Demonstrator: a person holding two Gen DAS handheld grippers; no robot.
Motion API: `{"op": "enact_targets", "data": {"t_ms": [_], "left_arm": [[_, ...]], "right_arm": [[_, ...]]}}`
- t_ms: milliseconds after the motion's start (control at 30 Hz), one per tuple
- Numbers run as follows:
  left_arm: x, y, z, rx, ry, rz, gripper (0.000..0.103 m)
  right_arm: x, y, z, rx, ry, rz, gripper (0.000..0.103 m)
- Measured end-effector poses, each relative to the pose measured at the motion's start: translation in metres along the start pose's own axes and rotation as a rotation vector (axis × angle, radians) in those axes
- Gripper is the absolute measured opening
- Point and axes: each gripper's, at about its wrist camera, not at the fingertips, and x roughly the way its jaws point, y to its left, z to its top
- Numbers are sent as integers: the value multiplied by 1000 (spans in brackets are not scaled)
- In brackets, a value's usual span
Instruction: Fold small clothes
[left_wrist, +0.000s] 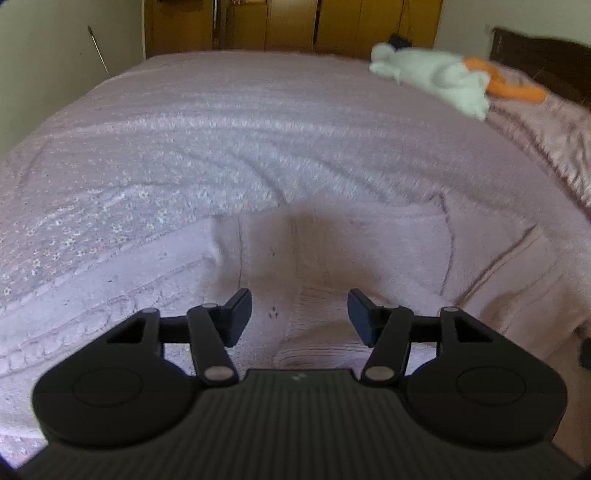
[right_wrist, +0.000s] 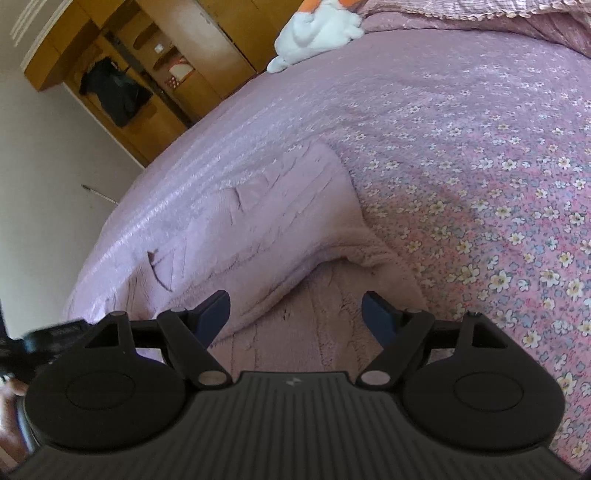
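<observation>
The pink knitted garment (left_wrist: 332, 258) lies flat on the bed directly beneath and ahead of both grippers: the left gripper (left_wrist: 300, 317) hovers half-open over it and the right gripper (right_wrist: 296, 317), jaws wide, above its near fold, neither holding anything. Its long axis seems to run across the left gripper's view, both about equally near. Beyond spreads the flowered bedspread (right_wrist: 480, 166), then a white plush toy (left_wrist: 432, 77) and wooden wardrobes (left_wrist: 288, 26).
</observation>
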Motion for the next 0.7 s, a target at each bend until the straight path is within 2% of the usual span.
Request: {"op": "enact_targets", "data": {"t_ms": [67, 167, 300, 400, 433, 467, 500, 600, 700], "left_arm": [[11, -2, -1, -1, 35, 31, 60], [26, -1, -6, -16, 85, 19, 60], [29, 3, -8, -78, 86, 11, 66], [31, 1, -7, -84, 91, 6, 63], [31, 1, -7, -79, 92, 0, 56], [30, 0, -6, -74, 91, -27, 27], [30, 2, -4, -76, 93, -50, 10], [18, 0, 0, -57, 58, -63, 6], [-10, 3, 8, -40, -32, -13, 6]], "right_arm": [[-1, -3, 2, 63, 5, 29, 84], [-1, -13, 6, 159, 8, 81, 84], [8, -25, 10, 229, -15, 110, 84], [13, -32, 13, 265, -40, 127, 84], [13, -32, 14, 267, -43, 124, 84], [13, -31, 14, 262, -46, 119, 84], [12, -29, 14, 250, -52, 109, 84], [9, -25, 14, 209, -72, 81, 84], [8, -23, 11, 174, -83, 68, 84]]}}
